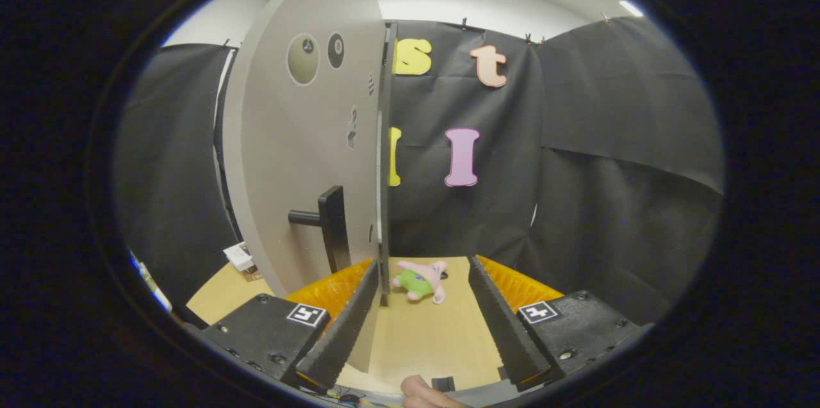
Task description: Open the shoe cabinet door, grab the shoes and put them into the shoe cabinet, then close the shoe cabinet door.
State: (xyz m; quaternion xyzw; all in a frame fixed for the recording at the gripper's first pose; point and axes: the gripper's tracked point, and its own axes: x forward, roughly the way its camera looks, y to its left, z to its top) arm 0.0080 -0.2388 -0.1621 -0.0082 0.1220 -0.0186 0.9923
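Note:
The grey shoe cabinet door (pixel 301 158) stands tall just ahead of me, turned almost edge-on, with stickers on its face. Its thin free edge (pixel 383 158) runs down to the inner side of my left finger (pixel 349 325). A black lever handle (pixel 327 228) juts from the door face, above and to the left of that finger. My gripper (pixel 423 262) is open, its fingers wide apart, with the door edge lying just inside the left one and the right finger (pixel 496 312) well away from it.
A small pink and green plush toy (pixel 419 281) lies on the wooden tabletop (pixel 442 337) just beyond the fingertips. A small white box (pixel 240 256) sits on the table left of the door. A person's fingertip (pixel 419 393) shows behind the fingers.

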